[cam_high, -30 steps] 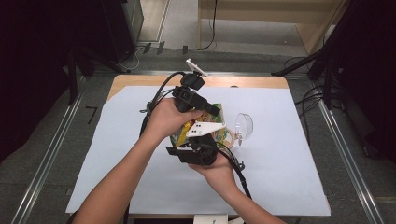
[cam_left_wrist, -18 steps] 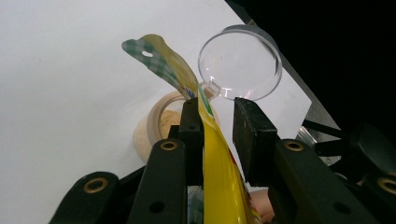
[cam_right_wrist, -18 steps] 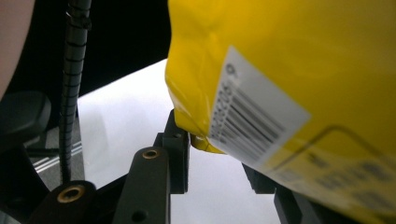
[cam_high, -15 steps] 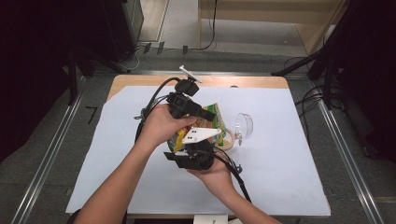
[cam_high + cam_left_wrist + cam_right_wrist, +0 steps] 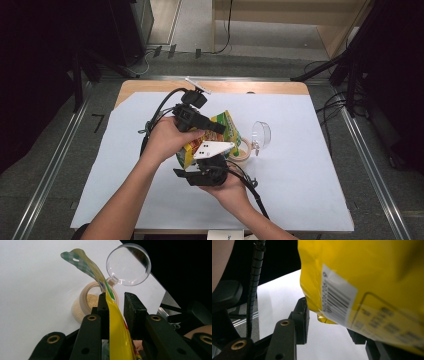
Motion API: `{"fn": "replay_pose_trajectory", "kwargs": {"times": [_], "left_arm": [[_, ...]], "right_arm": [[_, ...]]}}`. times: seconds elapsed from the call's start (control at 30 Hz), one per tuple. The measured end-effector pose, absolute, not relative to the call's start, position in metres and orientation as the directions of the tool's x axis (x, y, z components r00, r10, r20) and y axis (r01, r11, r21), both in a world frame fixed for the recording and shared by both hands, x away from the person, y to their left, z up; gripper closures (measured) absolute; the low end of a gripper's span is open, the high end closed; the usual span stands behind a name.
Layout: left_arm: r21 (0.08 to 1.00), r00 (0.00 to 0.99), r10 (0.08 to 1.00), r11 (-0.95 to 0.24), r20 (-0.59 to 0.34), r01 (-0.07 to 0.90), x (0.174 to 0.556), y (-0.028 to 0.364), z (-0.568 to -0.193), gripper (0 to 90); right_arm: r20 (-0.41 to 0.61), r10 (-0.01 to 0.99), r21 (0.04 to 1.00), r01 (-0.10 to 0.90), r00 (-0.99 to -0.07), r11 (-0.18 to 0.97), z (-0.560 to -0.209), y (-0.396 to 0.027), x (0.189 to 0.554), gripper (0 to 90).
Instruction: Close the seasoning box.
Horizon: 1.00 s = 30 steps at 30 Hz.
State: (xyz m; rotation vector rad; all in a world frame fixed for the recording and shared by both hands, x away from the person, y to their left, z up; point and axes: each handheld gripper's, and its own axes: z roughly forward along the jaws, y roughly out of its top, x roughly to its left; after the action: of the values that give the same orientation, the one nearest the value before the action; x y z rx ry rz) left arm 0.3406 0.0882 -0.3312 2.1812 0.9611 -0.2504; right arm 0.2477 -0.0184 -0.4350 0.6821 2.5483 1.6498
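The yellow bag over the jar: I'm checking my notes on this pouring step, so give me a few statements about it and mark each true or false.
1. The left hand-held gripper has the yellow bag between its jaws. True.
2. The jar beyond the bag is empty. False: pale, grainy contents lie inside it.
3. The jar's clear round lid is swung open. True.
4. The right hand-held gripper clamps the bag's bottom corner. False: its jaws have just been opening, and a gap shows between the left jaw and the bag.
5. The table is covered with a green cloth. False: a white sheet covers it.
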Motion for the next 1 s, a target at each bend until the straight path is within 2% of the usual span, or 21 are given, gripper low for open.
{"fn": "replay_pose_trajectory", "kwargs": {"times": [0.2, 0.43, 0.7, 1.0], "left_arm": [[0.548, 0.713, 0.557, -0.468, -0.426, 0.693, 0.338, 0.091, -0.333, 78.9], [0.559, 0.752, 0.546, -0.516, -0.368, 0.649, 0.335, 0.096, -0.334, 82.7], [0.538, 0.746, 0.548, -0.526, -0.378, 0.659, 0.334, 0.103, -0.337, 87.5], [0.526, 0.758, 0.541, -0.552, -0.363, 0.646, 0.33, 0.108, -0.337, 88.5]], "right_arm": [[0.213, 0.36, 0.877, 0.34, -0.908, 0.339, -0.439, -0.019, 0.247, 56.8], [0.213, 0.336, 0.872, 0.333, -0.917, 0.358, -0.445, -0.015, 0.245, 52.7], [0.214, 0.348, 0.861, 0.344, -0.913, 0.374, -0.452, -0.015, 0.246, 52.4], [0.22, 0.359, 0.857, 0.356, -0.907, 0.372, -0.458, -0.017, 0.247, 51.3]]}}
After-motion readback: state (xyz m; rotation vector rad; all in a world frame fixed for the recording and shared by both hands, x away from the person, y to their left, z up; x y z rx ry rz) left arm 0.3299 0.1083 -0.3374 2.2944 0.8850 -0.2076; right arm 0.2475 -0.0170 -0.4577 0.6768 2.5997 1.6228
